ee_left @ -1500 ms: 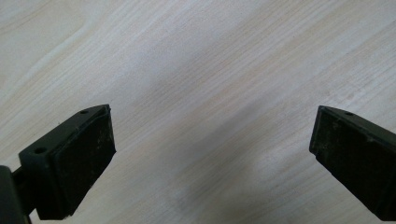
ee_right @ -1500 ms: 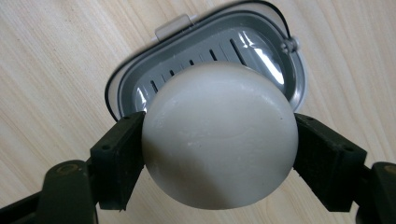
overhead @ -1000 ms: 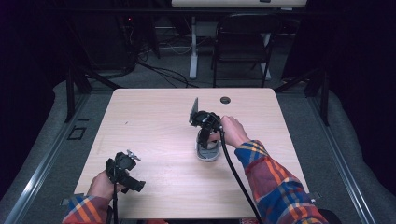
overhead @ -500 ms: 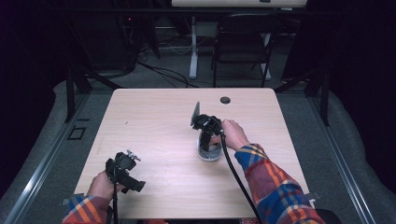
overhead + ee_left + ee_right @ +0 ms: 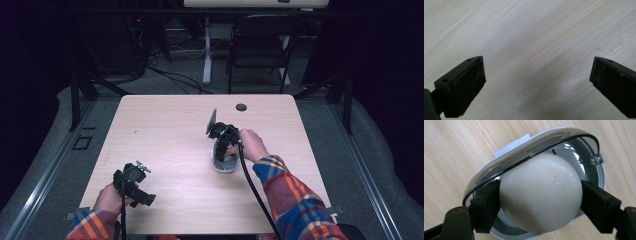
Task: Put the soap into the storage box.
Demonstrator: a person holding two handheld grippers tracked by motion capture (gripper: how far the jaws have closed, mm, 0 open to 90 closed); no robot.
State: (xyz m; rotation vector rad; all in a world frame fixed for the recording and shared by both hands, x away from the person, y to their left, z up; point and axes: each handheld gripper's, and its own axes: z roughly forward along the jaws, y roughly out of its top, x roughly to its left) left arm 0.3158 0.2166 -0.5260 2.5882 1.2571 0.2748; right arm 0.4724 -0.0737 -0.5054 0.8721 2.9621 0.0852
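Observation:
A white egg (image 5: 541,195) sits in a grey oval holder with a white rim (image 5: 524,147) at mid table; in the high view the holder (image 5: 225,164) lies under my right hand. My right gripper (image 5: 540,205) points down into it with a jaw on each side of the egg. Its jaws have just been opening; the pads stand close against the egg's sides without squeezing it. My left gripper (image 5: 134,184) rests near the table's front left corner, jaws wide apart over bare wood (image 5: 536,85), nothing between them.
The light wooden table (image 5: 165,130) has a small dark round hole (image 5: 241,107) near its far edge. Beyond the table stand a black chair (image 5: 260,45) and a white desk leg (image 5: 206,50) with cables on the floor.

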